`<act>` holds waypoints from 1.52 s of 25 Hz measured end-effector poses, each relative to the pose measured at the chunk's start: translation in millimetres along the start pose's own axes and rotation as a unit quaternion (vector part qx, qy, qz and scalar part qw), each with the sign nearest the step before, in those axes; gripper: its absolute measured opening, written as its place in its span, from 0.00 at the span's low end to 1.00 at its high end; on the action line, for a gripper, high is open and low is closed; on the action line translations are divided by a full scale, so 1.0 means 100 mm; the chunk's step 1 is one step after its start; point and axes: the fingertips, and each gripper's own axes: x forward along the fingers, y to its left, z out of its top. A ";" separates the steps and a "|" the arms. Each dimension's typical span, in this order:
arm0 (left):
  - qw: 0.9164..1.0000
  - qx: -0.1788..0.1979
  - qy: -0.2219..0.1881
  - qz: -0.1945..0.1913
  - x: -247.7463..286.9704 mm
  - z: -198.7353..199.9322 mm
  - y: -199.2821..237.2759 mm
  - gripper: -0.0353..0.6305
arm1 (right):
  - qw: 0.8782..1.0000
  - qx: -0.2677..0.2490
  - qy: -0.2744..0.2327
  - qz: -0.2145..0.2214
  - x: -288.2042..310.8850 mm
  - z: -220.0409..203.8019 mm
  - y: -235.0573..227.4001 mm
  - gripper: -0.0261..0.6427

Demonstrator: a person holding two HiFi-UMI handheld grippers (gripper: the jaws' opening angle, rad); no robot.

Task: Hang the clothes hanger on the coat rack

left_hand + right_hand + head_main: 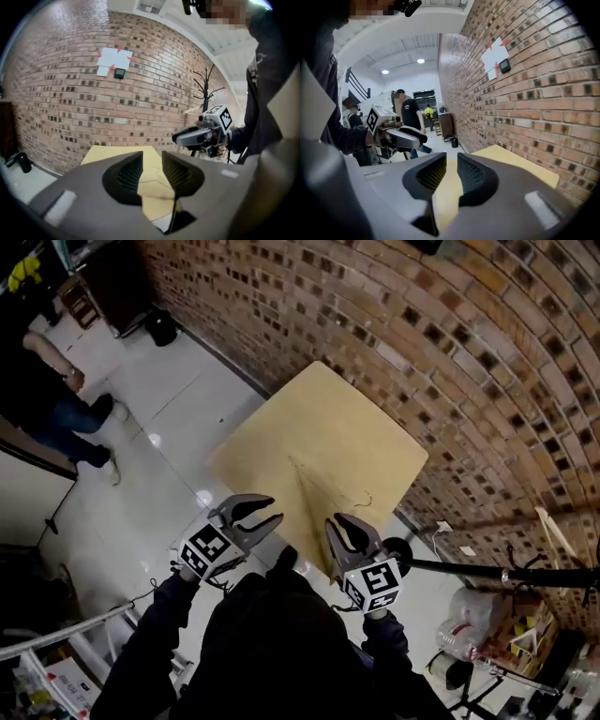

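Observation:
A pale wooden clothes hanger [306, 495] lies flat on the yellow table [319, 418], its small metal hook [365, 499] pointing toward the brick wall. The black coat rack [487, 570] stands off the table's right end, and its bare branches [205, 91] also show in the left gripper view. My left gripper [270, 510] hovers open at the table's near edge, left of the hanger. My right gripper [336, 521] is beside it, open with a narrower gap, over the hanger's near end. Nothing sits between either pair of jaws [152, 157] [451, 159].
The brick wall [422, 324] runs along the table's far side, with a white sheet [114, 58] taped on it. A person [56, 399] stands on the tiled floor at the left, near a black bin [161, 326]. Bags and boxes [473, 634] crowd the coat rack's base.

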 end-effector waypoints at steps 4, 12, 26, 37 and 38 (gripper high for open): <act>0.997 0.023 0.021 -0.068 0.49 0.17 0.14 0.26 | 0.996 0.038 -0.005 -0.075 -0.14 -0.03 -0.44 0.16; 0.970 0.067 0.067 -0.224 1.19 0.30 0.17 0.29 | 0.968 0.112 0.000 -0.225 -0.44 -0.21 -0.90 0.16; 0.883 0.159 0.164 -0.411 1.77 -0.17 0.34 0.30 | 0.896 0.205 0.049 -0.390 -0.42 -0.76 -0.92 0.22; 0.777 0.290 0.348 -0.438 2.47 -1.82 0.53 0.32 | 0.878 0.249 0.220 -0.344 0.01 -2.36 -0.80 0.26; 0.770 0.295 0.357 -0.439 2.50 -1.90 0.54 0.32 | 0.878 0.245 0.240 -0.335 0.06 -2.47 -0.78 0.26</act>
